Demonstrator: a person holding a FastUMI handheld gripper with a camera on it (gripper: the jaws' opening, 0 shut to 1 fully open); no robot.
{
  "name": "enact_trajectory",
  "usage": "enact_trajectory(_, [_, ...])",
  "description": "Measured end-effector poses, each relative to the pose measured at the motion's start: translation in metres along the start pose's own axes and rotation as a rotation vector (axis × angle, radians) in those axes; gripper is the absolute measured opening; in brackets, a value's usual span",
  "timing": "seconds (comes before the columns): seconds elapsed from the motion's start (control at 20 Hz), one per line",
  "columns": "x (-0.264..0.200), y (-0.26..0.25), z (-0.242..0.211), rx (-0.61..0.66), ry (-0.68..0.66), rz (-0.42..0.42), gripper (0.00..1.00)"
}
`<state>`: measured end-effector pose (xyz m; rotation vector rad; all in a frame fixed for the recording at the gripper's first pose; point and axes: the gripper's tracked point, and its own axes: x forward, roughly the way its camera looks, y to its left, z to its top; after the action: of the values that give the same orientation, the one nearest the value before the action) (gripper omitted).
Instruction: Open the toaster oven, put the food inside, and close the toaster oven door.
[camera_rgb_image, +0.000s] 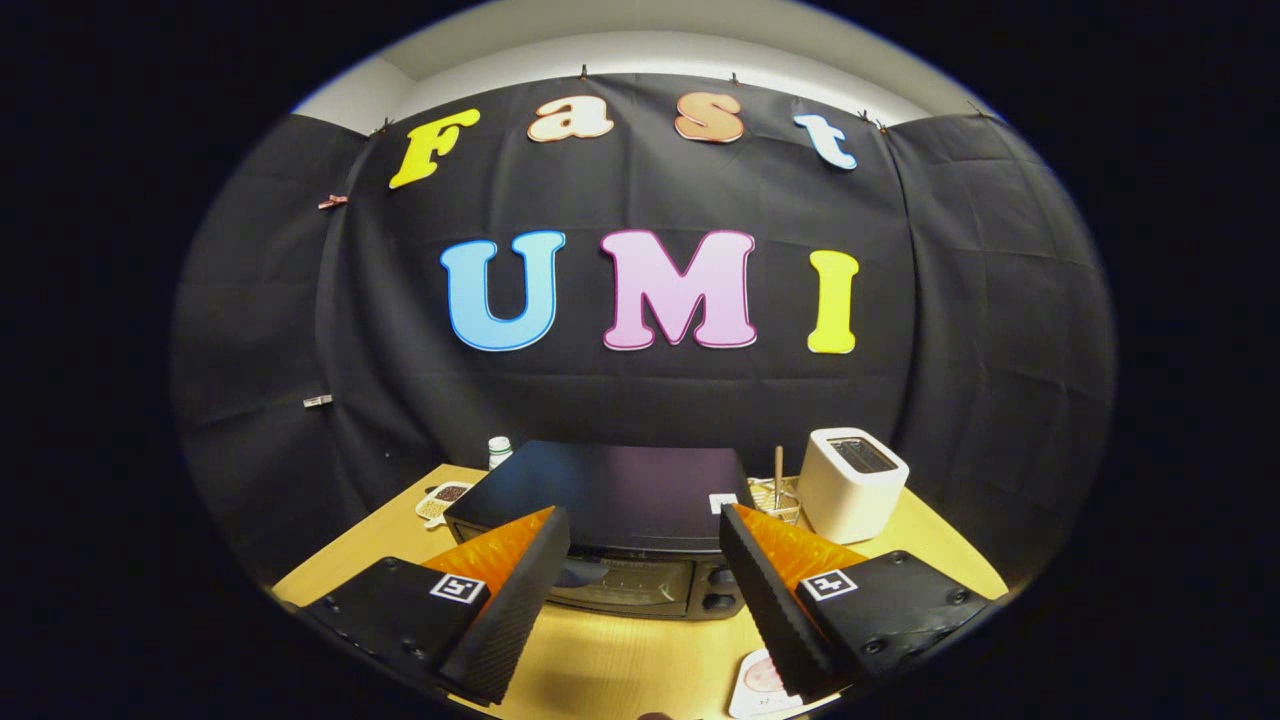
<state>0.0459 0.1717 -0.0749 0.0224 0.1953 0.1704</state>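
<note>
1. The toaster oven (640, 530) is the landmark: a dark box standing on the wooden desk (620, 665), its flat top toward the camera and its front face with the glass door and two round knobs looking at the gripper.
2. The toaster oven's door is closed.
3. The gripper (645, 530) hovers in front of the toaster oven with its fingers spread wide and nothing between them; the fingertips frame the oven's front upper edge, one at each end, and whether they touch it cannot be told.
4. On the desk in front of the toaster oven, near the right finger and partly hidden by it, lies a small white plate (757, 685) with something pinkish on it, too covered to identify.
5. Right of the toaster oven stands a white slot toaster (852, 483).
6. Between the toaster oven and the white toaster sits a small wire rack (777, 497) with a wooden stick rising from it.
7. At the toaster oven's back left corner are a white bottle (499, 452) and a small white tray (444, 498) holding something dark.
</note>
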Motion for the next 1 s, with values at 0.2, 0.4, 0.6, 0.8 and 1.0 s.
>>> enact_trajectory(0.2, [0.021,0.019,-0.022,0.016,0.062,-0.014,0.98])
enact_trajectory(0.4, [0.046,0.035,-0.040,0.023,0.094,-0.048,0.98])
enact_trajectory(0.6, [0.066,0.047,-0.061,-0.002,0.120,-0.071,0.98])
enact_trajectory(0.8, [0.080,0.066,-0.084,-0.018,0.168,-0.053,0.98])
enact_trajectory(1.0, [0.088,0.067,-0.094,-0.039,0.188,-0.058,0.98])
